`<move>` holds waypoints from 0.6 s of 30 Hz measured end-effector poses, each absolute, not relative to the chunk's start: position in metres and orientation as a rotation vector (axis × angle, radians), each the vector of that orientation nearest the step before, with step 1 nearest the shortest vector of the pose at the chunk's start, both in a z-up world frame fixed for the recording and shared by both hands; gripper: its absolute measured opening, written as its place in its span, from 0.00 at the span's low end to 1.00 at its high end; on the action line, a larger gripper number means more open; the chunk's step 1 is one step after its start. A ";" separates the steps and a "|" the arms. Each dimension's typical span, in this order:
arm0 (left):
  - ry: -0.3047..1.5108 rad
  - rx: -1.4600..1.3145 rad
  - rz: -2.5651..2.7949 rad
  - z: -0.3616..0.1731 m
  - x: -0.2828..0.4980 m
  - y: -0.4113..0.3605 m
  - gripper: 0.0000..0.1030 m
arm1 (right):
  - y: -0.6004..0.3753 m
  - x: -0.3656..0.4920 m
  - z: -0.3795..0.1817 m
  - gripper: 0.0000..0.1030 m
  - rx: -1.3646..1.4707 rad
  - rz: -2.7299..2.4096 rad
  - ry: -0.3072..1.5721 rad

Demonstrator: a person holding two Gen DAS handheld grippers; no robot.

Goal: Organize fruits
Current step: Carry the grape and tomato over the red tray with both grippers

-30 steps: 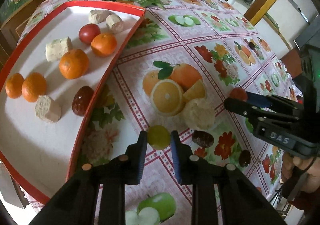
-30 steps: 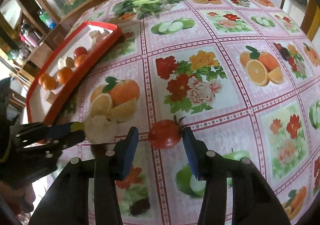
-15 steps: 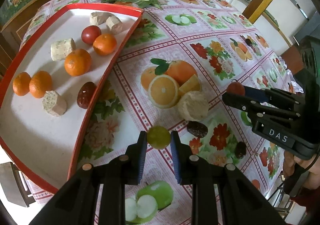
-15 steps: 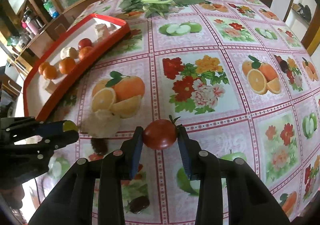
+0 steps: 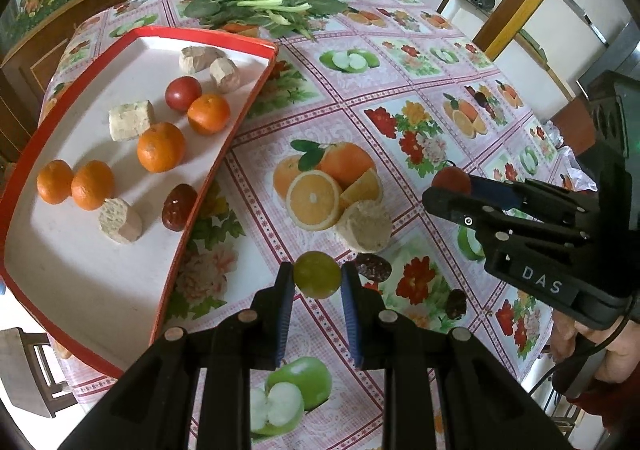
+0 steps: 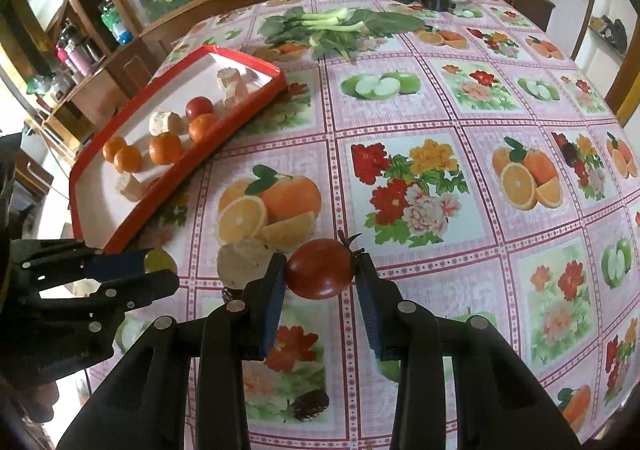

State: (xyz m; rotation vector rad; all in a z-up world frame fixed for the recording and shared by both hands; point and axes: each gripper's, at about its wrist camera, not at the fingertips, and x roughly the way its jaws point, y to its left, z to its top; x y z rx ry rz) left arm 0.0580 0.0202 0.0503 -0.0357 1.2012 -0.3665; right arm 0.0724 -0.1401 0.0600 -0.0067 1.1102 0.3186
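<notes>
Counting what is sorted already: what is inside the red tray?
In the tray: four oranges, one tomato, one dark date and four pale chunks. Nothing hides its floor in the left view; the rim covers part in the right view.

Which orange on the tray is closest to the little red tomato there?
The orange touching the tray tomato, nearest the tray's right rim. The other three sit farther left.

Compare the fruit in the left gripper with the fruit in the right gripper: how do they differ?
Colour: the green fruit in the left gripper is yellow-green; the tomato in the right gripper is deep red.
Top: the tomato carries a dark stem and calyx; the green fruit looks smooth, no stem visible.
Size: the tomato fills a wider gap between its fingers than the green fruit does.
Shared: both are round and clamped between blue-padded fingers.
</notes>
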 end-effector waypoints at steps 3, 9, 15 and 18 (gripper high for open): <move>1.196 -0.038 -0.367 0.053 0.058 0.022 0.25 | -0.138 0.073 0.061 0.33 -0.003 0.324 1.107; 1.188 -0.041 -0.360 0.057 0.059 0.025 0.25 | -0.133 0.072 0.063 0.33 -0.008 0.338 1.100; 1.179 -0.046 -0.352 0.061 0.058 0.027 0.25 | -0.128 0.072 0.066 0.33 -0.013 0.351 1.095; 1.176 -0.050 -0.347 0.062 0.057 0.029 0.25 | -0.126 0.072 0.067 0.33 -0.014 0.357 1.089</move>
